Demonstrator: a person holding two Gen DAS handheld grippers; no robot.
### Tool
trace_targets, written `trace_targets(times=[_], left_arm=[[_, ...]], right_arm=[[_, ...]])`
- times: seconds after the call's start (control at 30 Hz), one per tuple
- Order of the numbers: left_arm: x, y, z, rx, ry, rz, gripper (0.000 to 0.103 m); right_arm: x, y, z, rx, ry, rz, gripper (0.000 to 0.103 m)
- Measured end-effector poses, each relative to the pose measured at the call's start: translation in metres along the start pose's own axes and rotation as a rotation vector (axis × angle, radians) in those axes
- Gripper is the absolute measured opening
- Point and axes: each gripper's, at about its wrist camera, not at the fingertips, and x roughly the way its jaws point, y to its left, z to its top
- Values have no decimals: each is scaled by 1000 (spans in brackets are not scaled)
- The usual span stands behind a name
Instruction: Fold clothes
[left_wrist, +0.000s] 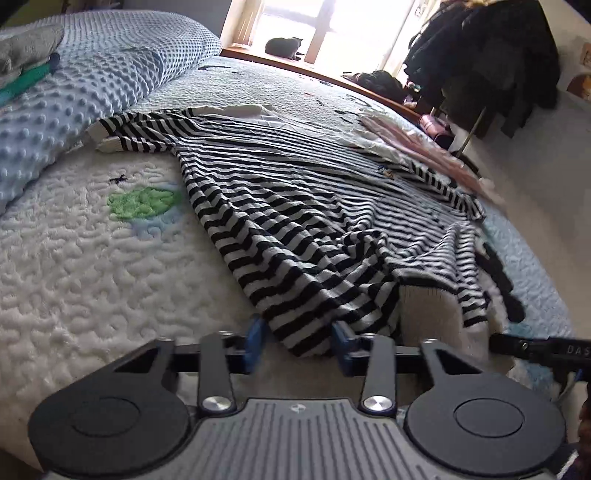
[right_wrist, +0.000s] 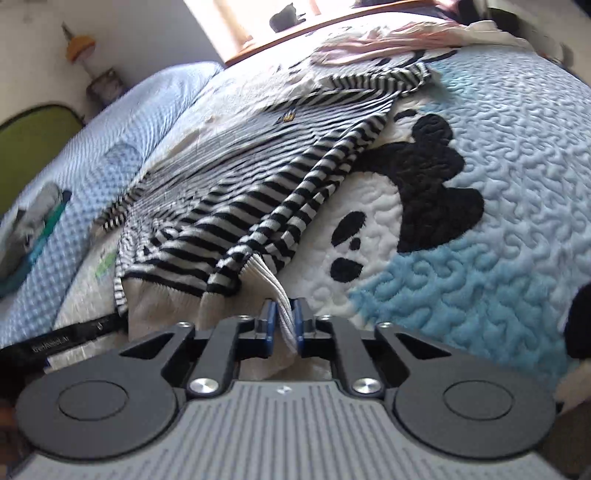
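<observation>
A black-and-white striped sweater (left_wrist: 295, 206) lies spread on the quilted bed, also in the right wrist view (right_wrist: 229, 206). My left gripper (left_wrist: 299, 339) is open, its blue pads on either side of the sweater's near hem corner. My right gripper (right_wrist: 285, 325) is shut on the white ribbed cuff (right_wrist: 275, 284) of a sleeve, close above the quilt. The right gripper's black body (left_wrist: 543, 350) shows at the right edge of the left wrist view, next to a white ribbed hem section (left_wrist: 428, 310).
A blue dotted pillow (left_wrist: 92, 85) lies at the left with a grey and green item (left_wrist: 22, 62) on it. Pink and white clothes (left_wrist: 417, 144) lie at the bed's far side. Dark coats (left_wrist: 491, 55) hang at right. A cat (left_wrist: 283, 47) sits on the windowsill.
</observation>
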Motion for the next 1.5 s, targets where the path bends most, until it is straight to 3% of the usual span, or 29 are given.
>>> trace_targets(times=[0.27, 0.47, 0.53, 0.6, 0.7, 0.8, 0.87, 0.97, 1.2, 1.27, 1.4, 1.43, 1.5], left_arm=[[-25, 36, 10, -265, 3, -44, 6], [-92, 77, 38, -316, -62, 4, 6], [-103, 87, 41, -343, -63, 3, 6], [-102, 94, 42, -320, -47, 60, 6], [-87, 105, 35, -330, 1, 94, 7], [-81, 113, 18, -383, -9, 63, 29], [-77, 110, 6, -359, 1, 16, 41], [-70, 105, -11, -318, 11, -44, 43], [-64, 95, -18, -192, -91, -31, 47], [-68, 92, -16, -128, -127, -42, 55], [-47, 74, -10, 61, -28, -98, 59], [-39, 66, -11, 104, 7, -111, 55], [-28, 51, -13, 177, 36, -111, 55]], right_arm=[[-45, -18, 17, 104, -120, -17, 5], [-97, -56, 14, 232, -246, -117, 4], [-95, -65, 8, 233, -231, -181, 4], [-83, -73, -1, 229, -181, -226, 5], [-68, -76, -18, 283, -139, -154, 10], [-57, -71, -25, 292, -118, -96, 23], [-51, -64, -24, 247, -98, -100, 29], [-44, -56, -24, 200, -66, -98, 29], [-39, -56, -24, 228, -56, -61, 32], [-40, -60, -25, 252, -57, -39, 35], [-35, -63, -25, 272, -63, -2, 37], [-33, -63, -25, 271, -63, 6, 37], [-30, -65, -24, 272, -58, 0, 16]])
